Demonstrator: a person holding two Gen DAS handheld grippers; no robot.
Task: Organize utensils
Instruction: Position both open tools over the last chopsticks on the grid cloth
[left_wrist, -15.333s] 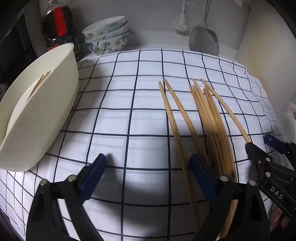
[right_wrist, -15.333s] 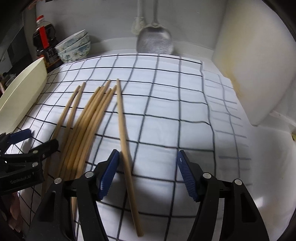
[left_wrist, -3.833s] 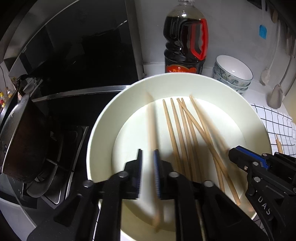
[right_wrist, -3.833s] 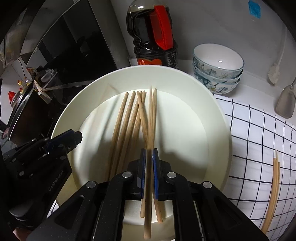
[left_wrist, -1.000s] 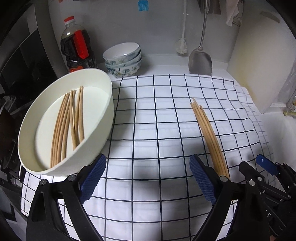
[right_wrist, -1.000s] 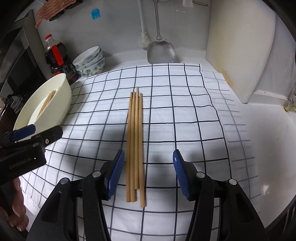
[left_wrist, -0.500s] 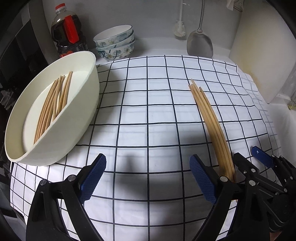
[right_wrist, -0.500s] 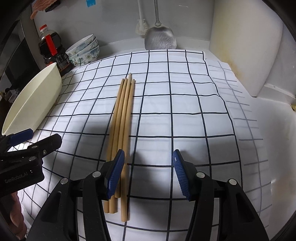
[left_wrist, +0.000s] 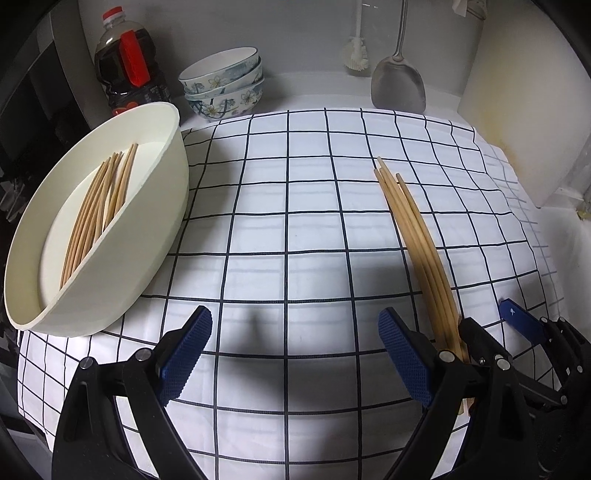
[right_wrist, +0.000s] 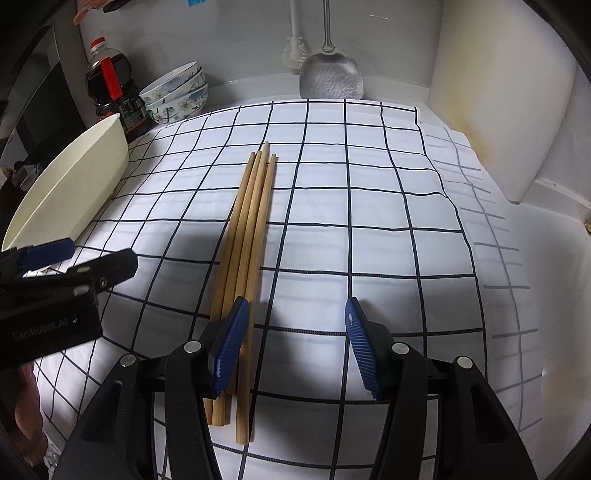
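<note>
Several wooden chopsticks (right_wrist: 251, 229) lie side by side on the checked cloth (right_wrist: 369, 206). My right gripper (right_wrist: 295, 347) hovers open just above their near ends. Its left finger (right_wrist: 231, 347) lies over the bundle, and the gap between the pads holds only cloth. The same chopsticks (left_wrist: 413, 236) run toward the right gripper (left_wrist: 517, 332) in the left wrist view. My left gripper (left_wrist: 295, 354) stands wide open over bare cloth, left of the bundle. A cream bowl (left_wrist: 162, 206) at the left holds several more chopsticks (left_wrist: 99, 206).
At the back stand a dark sauce bottle (left_wrist: 125, 74), stacked patterned bowls (left_wrist: 225, 85), a metal spatula (left_wrist: 399, 85) and a brush (left_wrist: 356, 59). A pale board (left_wrist: 524, 110) leans at the right. The cloth's edge (right_wrist: 495, 295) falls away to white counter at the right.
Both grippers have sunk closer to the cloth, and the chopsticks' near ends now lie under the right gripper's left finger. Jaw widths are unchanged.
</note>
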